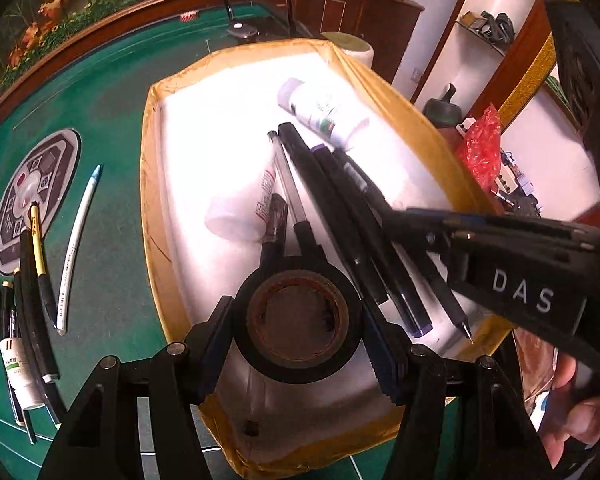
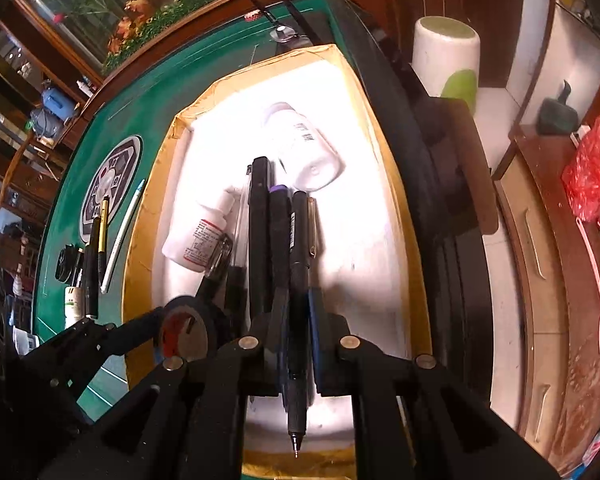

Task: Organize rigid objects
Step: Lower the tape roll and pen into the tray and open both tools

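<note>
A white-lined box with yellow tape edges [image 1: 152,168] [image 2: 404,216] sits on the green table. It holds two white bottles [image 1: 324,114] [image 1: 240,208], and several dark pens [image 1: 312,184]. My left gripper [image 1: 298,316] is shut on a roll of black tape [image 1: 300,354], held over the box's near end; the roll also shows in the right wrist view [image 2: 188,328]. My right gripper [image 2: 298,332] is shut on a black pen [image 2: 298,264], tip pointing back at the camera, over the box. The right gripper also shows in the left wrist view [image 1: 428,224].
Left of the box on the green felt lie a white pen [image 1: 78,240], a yellow-black pen [image 1: 40,256], more dark pens, a small white tube [image 1: 18,372] and a round patterned disc [image 1: 32,192]. A white cylinder [image 2: 446,52] stands past the box's far right corner.
</note>
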Available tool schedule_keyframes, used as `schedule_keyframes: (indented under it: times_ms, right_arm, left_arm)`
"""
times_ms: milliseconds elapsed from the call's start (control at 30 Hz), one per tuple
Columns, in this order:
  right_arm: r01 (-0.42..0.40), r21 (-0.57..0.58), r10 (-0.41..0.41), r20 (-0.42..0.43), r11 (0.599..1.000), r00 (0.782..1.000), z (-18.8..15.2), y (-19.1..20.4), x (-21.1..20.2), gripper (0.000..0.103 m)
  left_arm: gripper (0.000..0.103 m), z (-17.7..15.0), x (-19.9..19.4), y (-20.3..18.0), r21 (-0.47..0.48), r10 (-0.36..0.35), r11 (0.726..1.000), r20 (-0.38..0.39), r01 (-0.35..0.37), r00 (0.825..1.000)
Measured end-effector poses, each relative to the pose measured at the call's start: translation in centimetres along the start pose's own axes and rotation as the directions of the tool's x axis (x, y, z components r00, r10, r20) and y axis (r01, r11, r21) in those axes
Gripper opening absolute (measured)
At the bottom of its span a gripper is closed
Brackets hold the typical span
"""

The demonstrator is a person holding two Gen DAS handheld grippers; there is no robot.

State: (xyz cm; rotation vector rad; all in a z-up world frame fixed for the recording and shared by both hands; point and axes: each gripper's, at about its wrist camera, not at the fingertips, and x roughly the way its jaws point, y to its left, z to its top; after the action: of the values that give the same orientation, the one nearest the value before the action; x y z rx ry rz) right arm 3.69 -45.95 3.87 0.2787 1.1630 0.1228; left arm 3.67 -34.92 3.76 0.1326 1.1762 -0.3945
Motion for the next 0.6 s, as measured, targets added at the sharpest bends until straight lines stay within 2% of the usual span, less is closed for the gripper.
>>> schedule_keyframes:
  times_ms: [233,400,533,600]
  right_arm:
    - [0.025,-0.034,-0.024,0.017,0.999,1.000,0.3,0.4,-0.8,0.010]
    - [0.030,-0.049,-0.026,0.077,0.998,0.997,0.6,1.2,-2.7,0.011]
    - [-0.008,-0.048,0.014,0.108,0.999,0.994,1.1,2.1,-4.4,0.023]
    - [-0.026,-0.060,0.033,0.122,0.998,0.992,1.3,2.9,-5.1,0.025]
  left_arm:
    - [0.069,0.0,-0.9,0.4,-0.016,-0.037,0.999,0.004,0.037,0.999]
    - [0.070,-0.1,-2.8,1.6,-0.056,-0.070,0.996,0.027,0.071,0.997]
    - [0.072,-0.4,-5.3,3.4,-0.108,-0.099,0.989,0.071,0.106,0.993]
    - [0.073,-0.6,-6.7,4.7,-0.134,-0.093,0.985,0.104,0.107,0.990]
